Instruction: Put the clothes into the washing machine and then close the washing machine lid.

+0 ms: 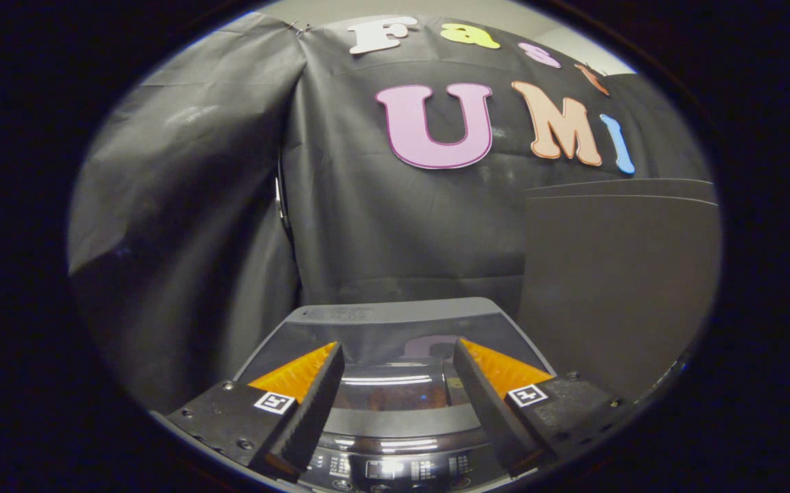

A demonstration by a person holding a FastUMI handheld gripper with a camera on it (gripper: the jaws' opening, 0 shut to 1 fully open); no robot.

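Observation:
A grey top-loading washing machine [395,315] stands just ahead of and below my fingers. Its glass lid [395,380] lies flat and shut, with reflections on it. The control panel [381,469] with small buttons is at the near side, right under the fingers. My gripper [398,352] hovers above the lid, open, with nothing between its fingers. Through the glass I cannot tell what is inside the drum.
A tall dark grey cabinet or panel [621,287] stands to the right of the machine. Black cloth [395,226] hangs as the booth's wall behind and to the left of the machine.

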